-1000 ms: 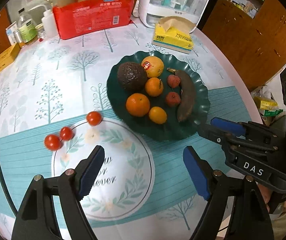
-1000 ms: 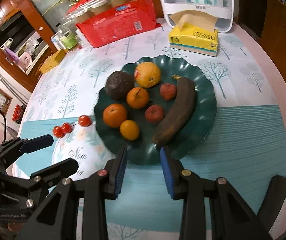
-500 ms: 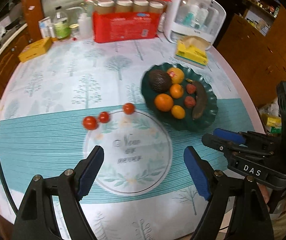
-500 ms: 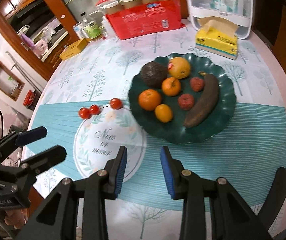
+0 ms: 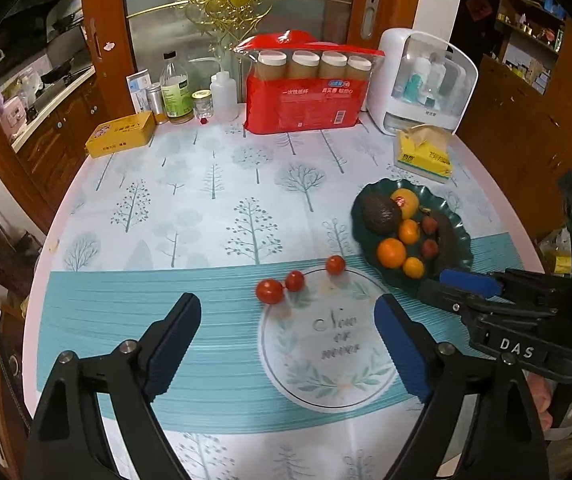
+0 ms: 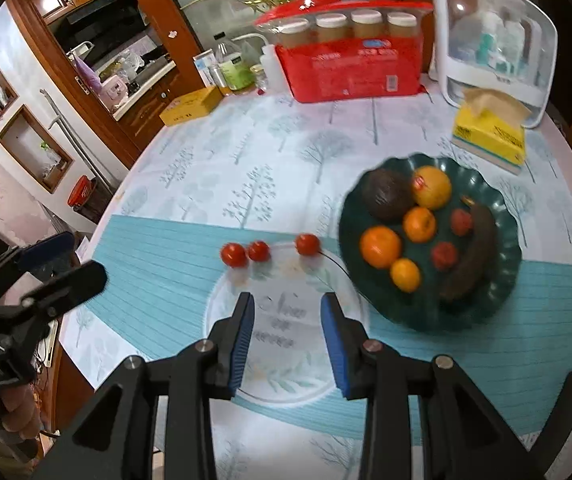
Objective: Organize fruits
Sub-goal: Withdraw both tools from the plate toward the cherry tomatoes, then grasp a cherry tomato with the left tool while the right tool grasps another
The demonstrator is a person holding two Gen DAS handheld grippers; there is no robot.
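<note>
My left hand-held gripper (image 5: 286,340): jaws just widened, empty | my right hand-held gripper (image 6: 287,336): narrowly parted, empty | three red cherry tomatoes (image 5: 295,281) on tabletop (image 5: 206,200) beside dark green scalloped fruit plate (image 5: 462,240)

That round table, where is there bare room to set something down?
The widest free patch is the tree-print cloth between the yellow tin, the green plate and the three cherry tomatoes. The printed round mat below the tomatoes is bare too. The back edge is crowded around the red package.

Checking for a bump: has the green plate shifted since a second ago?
No. The plate keeps its place beside the tissue box; only the cameras pulled back.
</note>
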